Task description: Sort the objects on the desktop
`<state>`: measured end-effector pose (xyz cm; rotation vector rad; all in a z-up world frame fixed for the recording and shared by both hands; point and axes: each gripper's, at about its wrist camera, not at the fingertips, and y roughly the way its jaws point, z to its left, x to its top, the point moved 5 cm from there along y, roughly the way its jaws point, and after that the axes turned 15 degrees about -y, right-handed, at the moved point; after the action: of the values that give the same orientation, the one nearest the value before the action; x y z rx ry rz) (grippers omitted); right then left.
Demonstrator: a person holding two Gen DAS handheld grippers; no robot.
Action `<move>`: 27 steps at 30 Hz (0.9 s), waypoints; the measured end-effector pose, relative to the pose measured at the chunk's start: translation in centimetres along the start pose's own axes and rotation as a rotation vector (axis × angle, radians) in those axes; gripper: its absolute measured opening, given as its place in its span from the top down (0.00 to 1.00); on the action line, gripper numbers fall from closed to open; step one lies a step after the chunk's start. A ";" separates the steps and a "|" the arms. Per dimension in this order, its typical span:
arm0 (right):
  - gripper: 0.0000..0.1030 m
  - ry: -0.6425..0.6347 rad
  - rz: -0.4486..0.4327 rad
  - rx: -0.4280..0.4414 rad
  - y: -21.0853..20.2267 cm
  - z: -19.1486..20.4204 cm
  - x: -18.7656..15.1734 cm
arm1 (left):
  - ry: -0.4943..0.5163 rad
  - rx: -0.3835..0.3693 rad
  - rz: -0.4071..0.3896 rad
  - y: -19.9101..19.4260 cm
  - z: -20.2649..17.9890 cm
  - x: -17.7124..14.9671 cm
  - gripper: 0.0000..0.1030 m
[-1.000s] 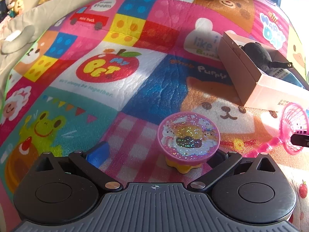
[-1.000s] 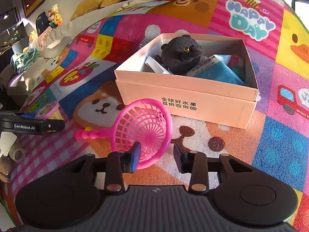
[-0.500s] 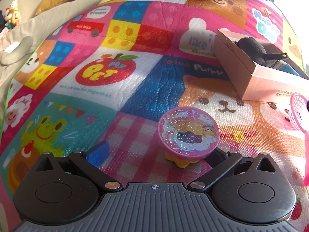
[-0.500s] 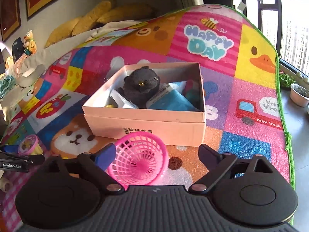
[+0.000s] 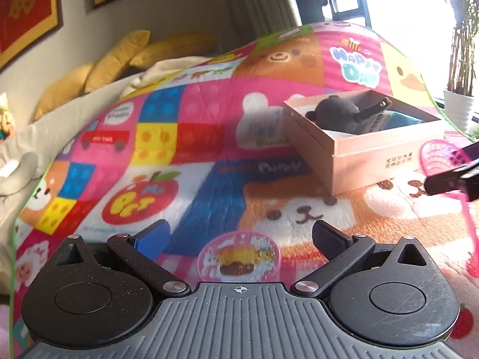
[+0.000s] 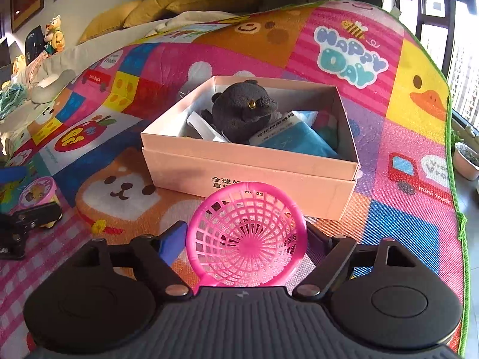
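Note:
A pink plastic net scoop [image 6: 247, 239] stands upright between the fingers of my right gripper [image 6: 247, 233]. Its jaws are closing, and both pads touch the round rim. In the left wrist view the scoop [image 5: 438, 155] hangs handle down behind one of the right gripper's black fingers [image 5: 449, 181]. My left gripper [image 5: 241, 233] is open, and a round pink glitter toy [image 5: 239, 257] on a yellow base sits low between its fingers, untouched. The toy [image 6: 37, 190] also shows at the far left of the right wrist view. Straight ahead lies an open pink cardboard box [image 6: 248, 176].
The box holds a black plush [image 6: 242, 110], a blue packet [image 6: 296, 140] and white papers. Everything rests on a colourful cartoon play mat [image 6: 404, 137]. Yellow cushions [image 6: 167, 3] lie behind it. Plant pots [image 6: 467, 161] stand past its right edge, and plush toys [image 6: 55, 33] sit far left.
The right gripper let go of the scoop's rim edge, opened wide and now closes around the whole basket. The left view has tilted up, and the glitter toy sits lower between its fingers.

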<state>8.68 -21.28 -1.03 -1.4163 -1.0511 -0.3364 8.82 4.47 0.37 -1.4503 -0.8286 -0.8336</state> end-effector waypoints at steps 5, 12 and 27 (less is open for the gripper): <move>0.21 -0.046 -0.035 0.027 -3.3 0.1 -0.6 | -0.026 0.005 0.026 0.3 0.3 -0.4 0.01; 0.21 -0.047 -0.044 0.027 -6.0 -0.6 -1.8 | -0.077 -0.021 0.071 0.2 0.7 -1.0 0.27; 0.21 -0.080 -0.298 -0.120 -15.3 -4.2 3.5 | 0.040 -0.276 -0.217 -9.7 -7.1 9.3 0.41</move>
<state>0.73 -26.72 12.03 -1.3881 -1.3301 -0.5695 4.78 -2.06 13.46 -1.5957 -0.8768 -1.1742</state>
